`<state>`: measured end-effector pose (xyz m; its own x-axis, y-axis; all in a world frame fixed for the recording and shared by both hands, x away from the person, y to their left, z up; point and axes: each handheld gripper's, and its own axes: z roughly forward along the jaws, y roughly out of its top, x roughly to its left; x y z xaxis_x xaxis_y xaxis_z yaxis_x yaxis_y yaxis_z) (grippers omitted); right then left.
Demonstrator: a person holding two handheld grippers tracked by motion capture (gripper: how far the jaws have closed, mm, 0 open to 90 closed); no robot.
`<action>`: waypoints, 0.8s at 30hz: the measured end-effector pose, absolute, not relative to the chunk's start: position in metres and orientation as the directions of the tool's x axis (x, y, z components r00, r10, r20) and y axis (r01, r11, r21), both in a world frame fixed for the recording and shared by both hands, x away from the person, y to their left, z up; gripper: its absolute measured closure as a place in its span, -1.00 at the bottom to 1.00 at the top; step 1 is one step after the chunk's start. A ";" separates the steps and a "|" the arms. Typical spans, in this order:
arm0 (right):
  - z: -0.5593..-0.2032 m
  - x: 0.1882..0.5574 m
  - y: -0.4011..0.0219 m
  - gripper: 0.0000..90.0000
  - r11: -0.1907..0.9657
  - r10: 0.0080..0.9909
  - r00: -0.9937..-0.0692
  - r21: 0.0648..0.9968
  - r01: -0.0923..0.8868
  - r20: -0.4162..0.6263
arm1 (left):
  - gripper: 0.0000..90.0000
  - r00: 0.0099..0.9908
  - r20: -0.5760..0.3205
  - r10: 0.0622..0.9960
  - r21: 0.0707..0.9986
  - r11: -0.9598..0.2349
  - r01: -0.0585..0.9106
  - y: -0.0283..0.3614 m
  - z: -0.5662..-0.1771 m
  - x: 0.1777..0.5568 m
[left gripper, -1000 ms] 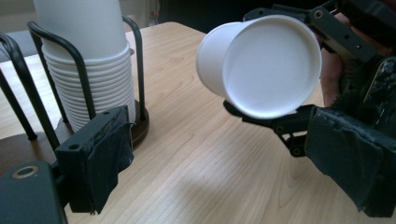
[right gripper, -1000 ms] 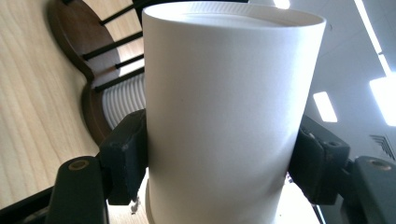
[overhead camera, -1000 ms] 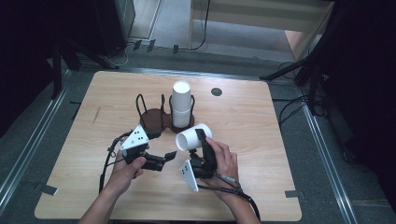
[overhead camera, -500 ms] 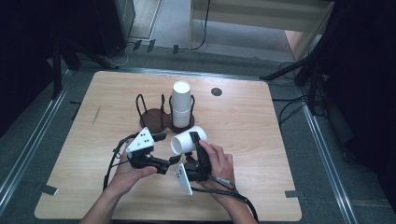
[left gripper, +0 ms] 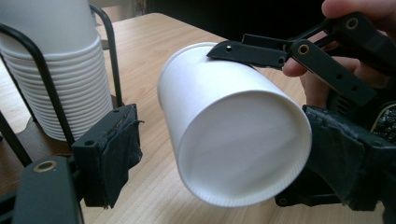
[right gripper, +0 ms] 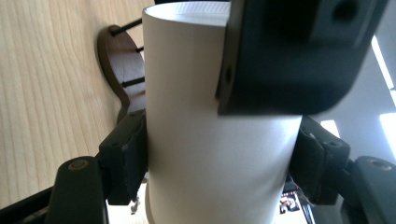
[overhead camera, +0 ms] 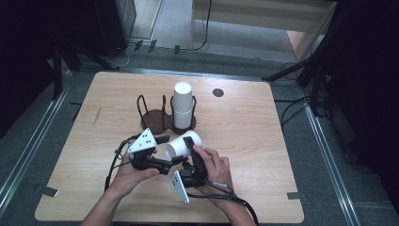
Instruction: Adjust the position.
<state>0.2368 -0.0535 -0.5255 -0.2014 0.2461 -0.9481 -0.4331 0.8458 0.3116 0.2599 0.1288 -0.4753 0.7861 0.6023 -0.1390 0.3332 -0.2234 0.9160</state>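
A white paper cup (overhead camera: 179, 144) lies on its side above the table, its mouth facing the left gripper view (left gripper: 243, 149). My right gripper (overhead camera: 188, 150) is shut on its wall, both pads pressing (right gripper: 219, 158). My left gripper (overhead camera: 170, 150) reaches in from the left with the cup's mouth end between its jaws (left gripper: 229, 154). These jaws have just been closing. One pad (left gripper: 112, 151) still stands clear of the cup, while the other lies at the rim. A tall stack of white cups (overhead camera: 182, 106) stands in the wire holder (overhead camera: 153, 120).
The holder's brown base carries black wire loops, and the left bay has no cups in it. A small dark disc (overhead camera: 218, 92) sits at the table's back right. Cables trail from both grippers toward the near edge. Metal rails run along both sides of the table.
The right gripper brought the cup slightly left and nearer, between the left gripper's jaws. The left jaws have narrowed around the cup's mouth end.
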 end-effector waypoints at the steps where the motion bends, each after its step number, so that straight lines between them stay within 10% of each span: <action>1: -0.526 0.236 -0.053 -0.36 0.843 0.248 -0.205 0.315 -0.437 -0.947 | -0.68 0.788 -0.139 0.600 0.915 -0.227 0.334 0.129 -0.475 0.260; 24: -0.525 0.234 -0.052 -0.44 0.847 0.208 -0.177 0.267 -0.460 -0.962 | -0.29 0.790 -0.172 0.588 0.910 -0.213 0.356 0.130 -0.477 0.262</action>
<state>0.2340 -0.0517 -0.5253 -0.1766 0.2077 -0.9621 -0.4603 0.8466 0.2673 0.2616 0.1302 -0.4765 0.7902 0.5883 -0.1717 0.3565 -0.2133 0.9096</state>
